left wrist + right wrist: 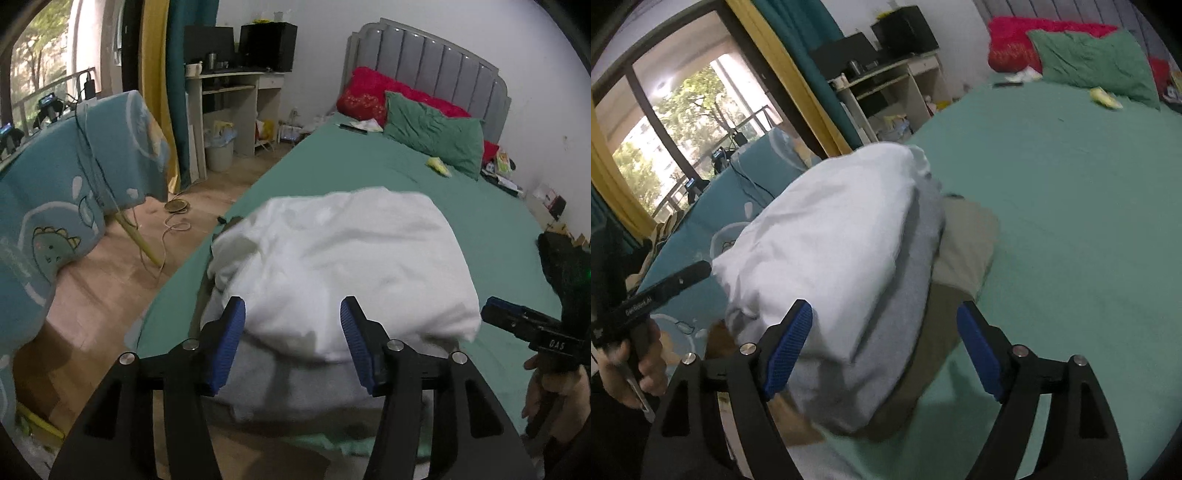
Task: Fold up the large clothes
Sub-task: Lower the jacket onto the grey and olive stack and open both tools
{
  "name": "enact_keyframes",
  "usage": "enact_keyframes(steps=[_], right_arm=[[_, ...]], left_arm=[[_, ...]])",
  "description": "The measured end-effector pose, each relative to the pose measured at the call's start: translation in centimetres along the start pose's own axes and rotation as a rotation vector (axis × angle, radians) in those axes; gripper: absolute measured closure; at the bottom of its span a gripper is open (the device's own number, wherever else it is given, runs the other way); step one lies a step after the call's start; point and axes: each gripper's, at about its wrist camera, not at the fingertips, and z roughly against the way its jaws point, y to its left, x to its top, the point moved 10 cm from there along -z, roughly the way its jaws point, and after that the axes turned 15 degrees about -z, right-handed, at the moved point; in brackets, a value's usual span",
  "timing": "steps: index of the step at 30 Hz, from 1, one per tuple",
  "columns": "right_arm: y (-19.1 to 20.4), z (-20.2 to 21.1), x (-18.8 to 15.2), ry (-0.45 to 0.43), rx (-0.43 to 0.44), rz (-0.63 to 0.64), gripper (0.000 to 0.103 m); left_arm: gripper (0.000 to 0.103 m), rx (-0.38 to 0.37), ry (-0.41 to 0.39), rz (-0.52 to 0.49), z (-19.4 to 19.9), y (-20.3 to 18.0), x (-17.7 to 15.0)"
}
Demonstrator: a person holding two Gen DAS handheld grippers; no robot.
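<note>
A folded white garment point(343, 266) lies on top of a stack at the near edge of the green bed point(369, 162). Under it is a folded grey garment point(295, 391), and in the right wrist view a khaki one point(960, 251) shows below the grey point(886, 347) and white point(827, 243) ones. My left gripper point(293, 332) is open, its blue pads on either side of the stack's near edge, holding nothing. My right gripper point(884, 343) is open around the stack's near corner. It also shows in the left wrist view point(517, 321) at the right of the white garment.
A green pillow point(436, 136) and red pillow point(369, 92) lie at the headboard. A small yellow item point(439, 166) lies on the sheet. A blue dinosaur-print cover point(74, 184) is at the left over a wooden floor with cables. A desk point(236, 99) stands behind.
</note>
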Motion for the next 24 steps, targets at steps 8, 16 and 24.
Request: enact_keyframes(steps=[8, 16, 24], right_arm=[[-1.3, 4.0, -1.5, 0.002, 0.020, -0.037, 0.023], [-3.3, 9.1, -1.5, -0.057, -0.002, -0.045, 0.022], [-4.2, 14.4, -1.3, -0.124, 0.005, -0.045, 0.009]], left_arm=[[0.046, 0.022, 0.017, -0.033, 2.0, -4.2, -2.2], [0.046, -0.005, -0.024, -0.030, 5.1, -8.3, -2.0], [0.046, 0.002, -0.074, -0.022, 8.2, -12.5, -1.5]])
